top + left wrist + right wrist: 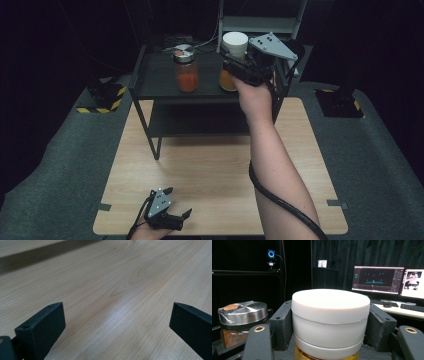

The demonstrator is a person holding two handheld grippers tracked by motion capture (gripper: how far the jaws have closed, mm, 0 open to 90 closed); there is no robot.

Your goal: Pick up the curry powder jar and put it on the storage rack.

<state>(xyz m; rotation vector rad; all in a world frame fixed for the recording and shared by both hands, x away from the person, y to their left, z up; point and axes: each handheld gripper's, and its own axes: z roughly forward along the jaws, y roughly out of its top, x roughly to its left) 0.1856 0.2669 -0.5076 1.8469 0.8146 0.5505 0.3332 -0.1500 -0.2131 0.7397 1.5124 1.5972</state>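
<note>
At the near edge of the table (210, 165) the left hand (145, 231) rests low, its gripper (179, 204) lying close over the wood and pointing right and a little away from the person. In the left gripper view its jaws stand spread wide, with bare wood between them. The right forearm reaches straight out from the person over the table to the top of the black shelf (155, 80), the hand (252, 95) raised to that level. The right gripper (329, 322) is clamped on the white lid (330, 302) of a jar (231, 62) with amber contents; the pads press the lid on both sides. The jar stands at the shelf top's right end. To its left, apart, stands a second jar (186, 70) with a metal lid and orange contents.
</note>
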